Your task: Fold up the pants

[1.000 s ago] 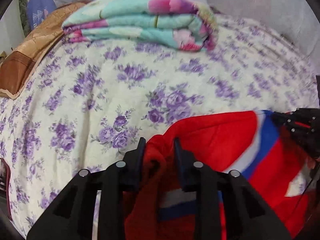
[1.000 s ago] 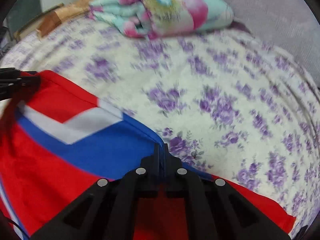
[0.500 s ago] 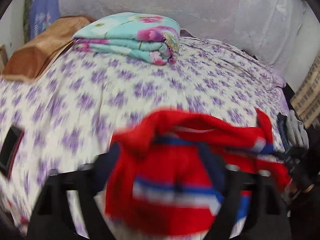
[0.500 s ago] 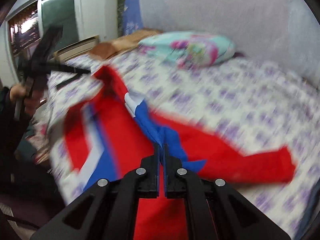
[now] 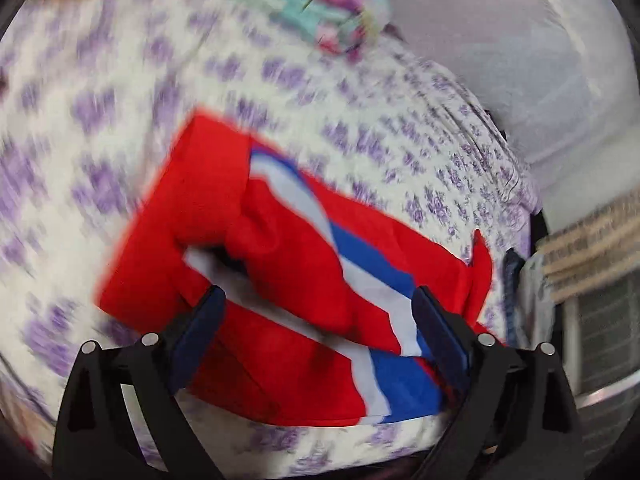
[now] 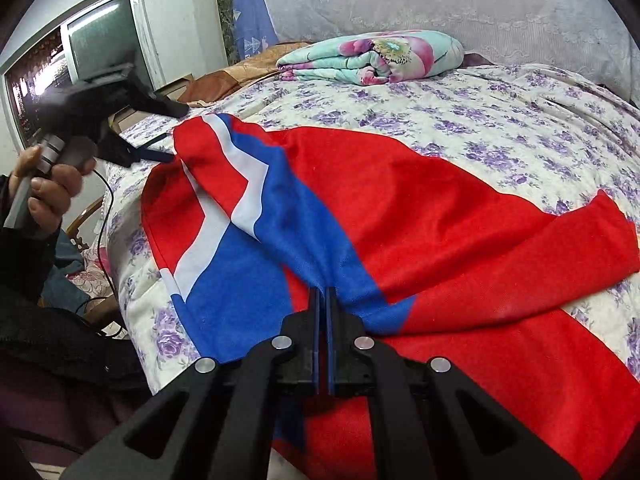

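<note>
The red pants with blue and white stripes lie spread and creased on the flowered bed sheet. My right gripper is shut on the blue part of the pants near the bed's front edge. My left gripper is open and empty, held above the pants; that view is blurred. The left gripper also shows in the right wrist view, held in a hand at the left, off the cloth.
A folded flowered quilt lies at the head of the bed, with a brown pillow to its left. A wall with a window stands at the left. A cable hangs by the bed's left edge.
My left gripper has opened and let go of the pants, then lifted away. The pants have dropped flat onto the bed. My right gripper has stayed shut on the cloth.
</note>
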`<state>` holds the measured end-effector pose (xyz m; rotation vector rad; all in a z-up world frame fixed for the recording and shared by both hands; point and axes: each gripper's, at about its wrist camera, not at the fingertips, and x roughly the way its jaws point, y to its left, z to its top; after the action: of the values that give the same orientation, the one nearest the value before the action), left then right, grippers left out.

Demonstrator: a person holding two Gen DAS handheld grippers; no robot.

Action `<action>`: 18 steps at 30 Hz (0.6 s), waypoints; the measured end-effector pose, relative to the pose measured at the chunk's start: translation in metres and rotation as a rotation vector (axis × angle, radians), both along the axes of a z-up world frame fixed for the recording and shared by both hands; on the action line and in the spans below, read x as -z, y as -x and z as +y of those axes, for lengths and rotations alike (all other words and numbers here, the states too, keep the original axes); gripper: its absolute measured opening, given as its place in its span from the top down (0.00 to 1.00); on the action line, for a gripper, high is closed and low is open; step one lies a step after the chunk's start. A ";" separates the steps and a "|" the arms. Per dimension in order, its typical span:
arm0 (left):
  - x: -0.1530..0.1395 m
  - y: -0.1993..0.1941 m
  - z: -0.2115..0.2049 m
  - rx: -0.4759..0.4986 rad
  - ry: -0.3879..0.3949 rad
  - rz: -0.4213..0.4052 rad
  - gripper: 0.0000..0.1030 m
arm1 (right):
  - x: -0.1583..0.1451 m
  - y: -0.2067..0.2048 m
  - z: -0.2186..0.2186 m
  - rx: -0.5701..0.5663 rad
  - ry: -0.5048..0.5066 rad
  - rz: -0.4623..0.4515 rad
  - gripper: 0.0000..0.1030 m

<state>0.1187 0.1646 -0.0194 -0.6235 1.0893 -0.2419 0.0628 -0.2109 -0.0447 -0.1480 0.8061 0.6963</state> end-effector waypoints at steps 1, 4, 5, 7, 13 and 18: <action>0.006 -0.002 0.001 -0.014 0.015 0.015 0.12 | 0.001 0.000 -0.001 0.000 -0.005 0.002 0.97; 0.007 -0.012 0.006 -0.067 0.010 -0.013 0.15 | 0.005 -0.003 -0.002 0.004 -0.007 0.009 0.97; 0.005 -0.016 0.009 -0.088 0.007 -0.033 0.22 | 0.004 -0.003 -0.001 0.005 -0.007 0.005 0.97; 0.004 -0.023 0.013 -0.090 0.016 -0.037 0.84 | 0.000 0.000 -0.002 0.007 -0.017 -0.007 0.97; -0.029 0.002 0.012 -0.056 -0.073 -0.121 0.88 | -0.045 0.027 -0.011 -0.041 -0.092 -0.084 0.97; -0.013 0.035 0.024 -0.035 -0.158 -0.089 0.86 | -0.032 0.047 0.005 -0.117 0.018 -0.058 0.97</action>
<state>0.0832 0.1883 -0.0062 -0.4856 1.0000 -0.1505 0.0157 -0.2063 -0.0131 -0.2319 0.7526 0.7914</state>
